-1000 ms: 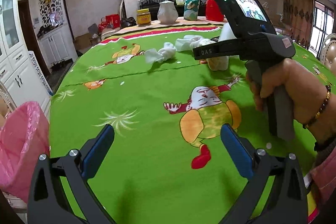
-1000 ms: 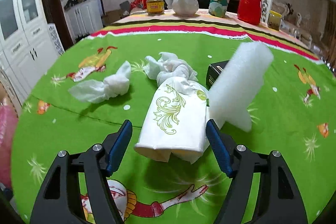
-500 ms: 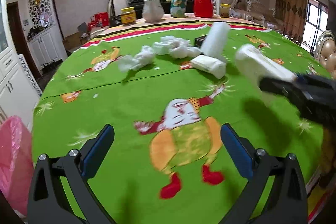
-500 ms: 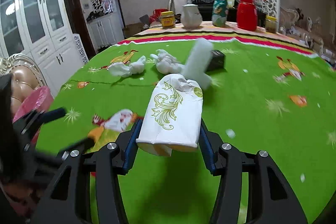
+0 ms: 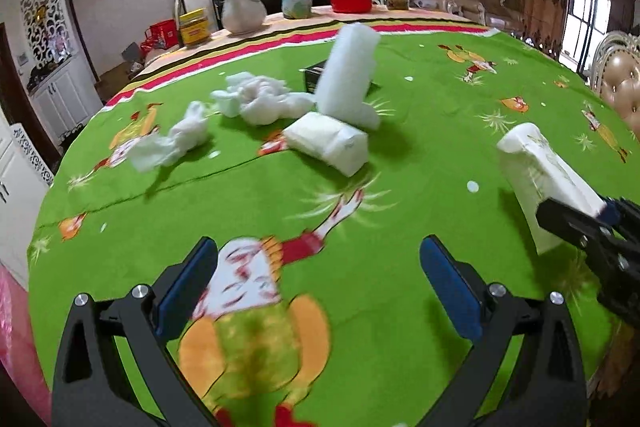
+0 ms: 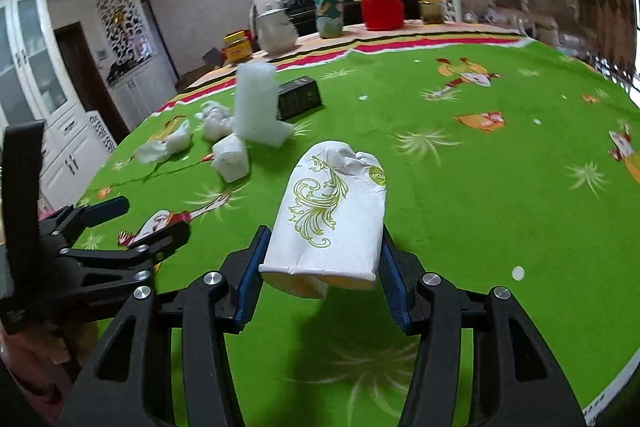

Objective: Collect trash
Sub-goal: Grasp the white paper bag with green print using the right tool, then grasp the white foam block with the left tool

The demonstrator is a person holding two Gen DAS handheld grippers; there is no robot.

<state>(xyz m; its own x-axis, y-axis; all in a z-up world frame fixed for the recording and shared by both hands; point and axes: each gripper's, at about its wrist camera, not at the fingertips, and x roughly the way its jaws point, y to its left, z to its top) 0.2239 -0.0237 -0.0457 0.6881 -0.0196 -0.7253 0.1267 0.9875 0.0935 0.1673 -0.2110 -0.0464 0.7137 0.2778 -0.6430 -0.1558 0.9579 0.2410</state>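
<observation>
A soft tissue pack (image 6: 332, 215) was held clear of the green tablecloth (image 6: 480, 187), pinched between the right gripper (image 6: 320, 267) pads; it might be dropped if the wrapper slipped. The left gripper (image 5: 316, 291) was spread wide, empty. Crumpled tissues (image 5: 260, 99) were left farther along the table. Cabinets lined the room.

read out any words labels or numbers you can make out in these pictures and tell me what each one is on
None can be read for certain.
White paper pack with gold scrollwork in the right gripper: small round green badge, letters too blurred.
Black box: print too small.
Yellow-lidded jar: label blurred.
</observation>
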